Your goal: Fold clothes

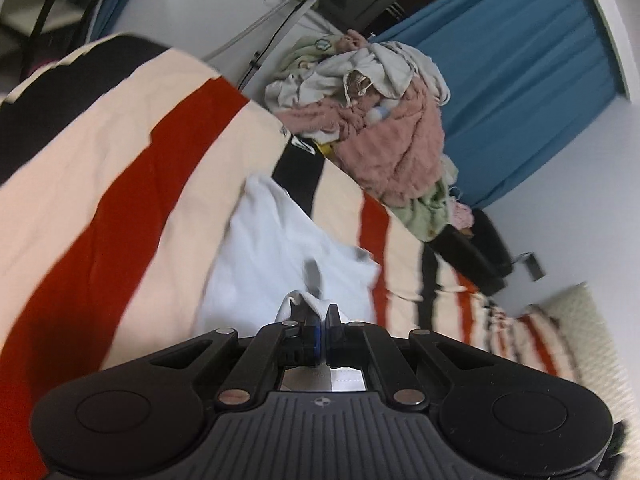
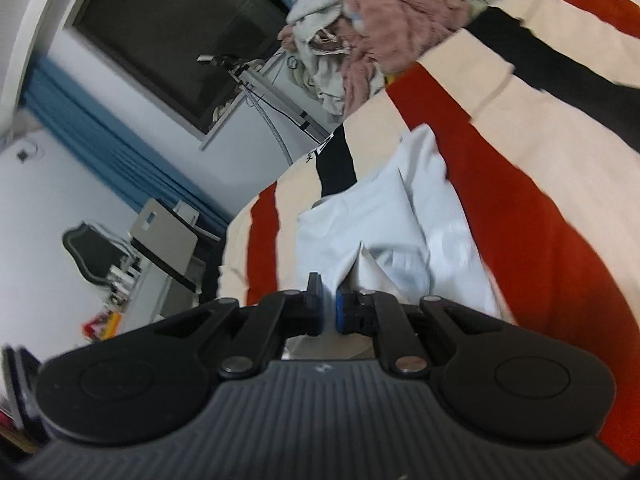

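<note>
A white garment (image 1: 276,256) lies crumpled on a bed cover striped cream, red and black (image 1: 120,184). My left gripper (image 1: 322,322) is shut on an edge of it, and a bunch of white cloth bulges over the left finger. In the right wrist view the same pale garment (image 2: 404,224) lies stretched along the striped cover (image 2: 540,208). My right gripper (image 2: 329,312) has its blue pads almost together on a raised fold of the garment, which peaks just beside the right finger.
A pile of unfolded clothes (image 1: 384,120), pink, white and pale green, sits at the far end of the bed (image 2: 380,12). Blue curtains (image 1: 520,80) and white walls stand behind. A dark window (image 2: 172,40) and a desk with clutter (image 2: 160,248) lie off the bed's side.
</note>
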A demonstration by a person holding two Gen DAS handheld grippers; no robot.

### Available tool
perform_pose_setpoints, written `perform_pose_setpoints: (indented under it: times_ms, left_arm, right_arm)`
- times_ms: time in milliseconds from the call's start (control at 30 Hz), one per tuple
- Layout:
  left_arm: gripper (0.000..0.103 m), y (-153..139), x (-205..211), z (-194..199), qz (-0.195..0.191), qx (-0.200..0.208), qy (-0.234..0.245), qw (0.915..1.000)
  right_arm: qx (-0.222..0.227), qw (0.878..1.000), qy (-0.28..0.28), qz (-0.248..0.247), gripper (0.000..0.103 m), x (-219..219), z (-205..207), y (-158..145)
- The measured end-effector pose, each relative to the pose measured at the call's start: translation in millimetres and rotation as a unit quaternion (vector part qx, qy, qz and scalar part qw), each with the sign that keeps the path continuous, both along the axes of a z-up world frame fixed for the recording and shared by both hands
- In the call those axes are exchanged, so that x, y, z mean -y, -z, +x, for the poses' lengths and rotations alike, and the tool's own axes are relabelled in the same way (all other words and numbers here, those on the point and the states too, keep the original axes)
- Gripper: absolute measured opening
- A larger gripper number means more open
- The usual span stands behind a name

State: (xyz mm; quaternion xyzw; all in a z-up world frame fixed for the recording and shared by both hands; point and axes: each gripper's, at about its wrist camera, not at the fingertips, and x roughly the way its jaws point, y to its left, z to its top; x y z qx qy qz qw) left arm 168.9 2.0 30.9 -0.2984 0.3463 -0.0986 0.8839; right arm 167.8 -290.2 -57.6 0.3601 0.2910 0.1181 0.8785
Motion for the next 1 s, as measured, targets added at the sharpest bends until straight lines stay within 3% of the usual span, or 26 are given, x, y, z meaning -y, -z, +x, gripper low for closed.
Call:
perform_pose_setpoints:
  times_ms: [133,233,367,400,433,467,500,533,633,700,833,900,1000]
  left_arm:
    - [0.002,39.9,14.7,44.9,0.052,-0.003,0.008,0.9986]
    - [0.003,47.2,18.0,43.3,0.077,0.002,0.021,0.9968]
    - [0.004,57.0,22.4,41.2,0.111,0.01,0.038,0.993]
    - [0.012,59.5,23.5,40.7,0.12,0.012,0.043,0.9918]
    - [0.02,61.9,24.6,40.2,0.128,0.014,0.047,0.9905]
    - [0.042,64.4,25.7,39.6,0.137,0.016,0.051,0.9891]
    - [0.058,66.8,26.7,39.1,0.145,0.018,0.056,0.9877]
    - [0.061,66.2,27.9,35.1,0.154,0.022,0.062,0.9859]
    - [0.068,45.6,30.3,-2.1,0.183,0.05,0.078,0.9788]
    - [0.081,35.0,29.7,-29.4,0.196,0.068,0.075,0.9753]
    - [0.082,15.9,27.4,-84.0,0.215,0.098,0.068,0.9692]
    - [0.091,9.2,25.1,-111.8,0.221,0.117,0.059,0.9665]
    - [0.095,5.2,21.6,-148.7,0.224,0.14,0.046,0.9635]
  right_arm:
    - [0.002,0.999,-0.008,-0.046,0.01,-4.1,38.4,34.5]
    - [-0.006,0.994,-0.023,-0.108,0.01,-13.5,52.4,52.7]
    - [0.008,0.984,-0.049,-0.169,0.013,-25.9,49.0,46.4]
    - [0.011,0.982,-0.052,-0.182,0.02,-28.6,45.6,40.7]
    - [0.018,0.98,-0.054,-0.191,0.042,-30.2,40.2,35.4]
    - [0.03,0.978,-0.055,-0.197,0.055,-31.6,32.9,30.1]
    - [0.042,0.977,-0.055,-0.202,0.08,-33.0,25.1,24.9]
    - [0.055,0.976,-0.052,-0.206,0.087,-33.7,15.2,19.7]
    - [0.079,0.97,-0.04,-0.226,0.085,-37.6,-15.2,3.5]
    - [0.093,0.965,-0.025,-0.242,0.085,-39.8,-36.7,-6.4]
    - [0.126,0.957,-0.001,-0.262,0.085,-42.3,-79.9,-23.8]
    - [0.137,0.955,0.004,-0.262,0.085,-42.8,-100.0,-29.0]
    - [0.155,0.952,0.01,-0.263,0.085,-44.9,-129.6,-33.0]
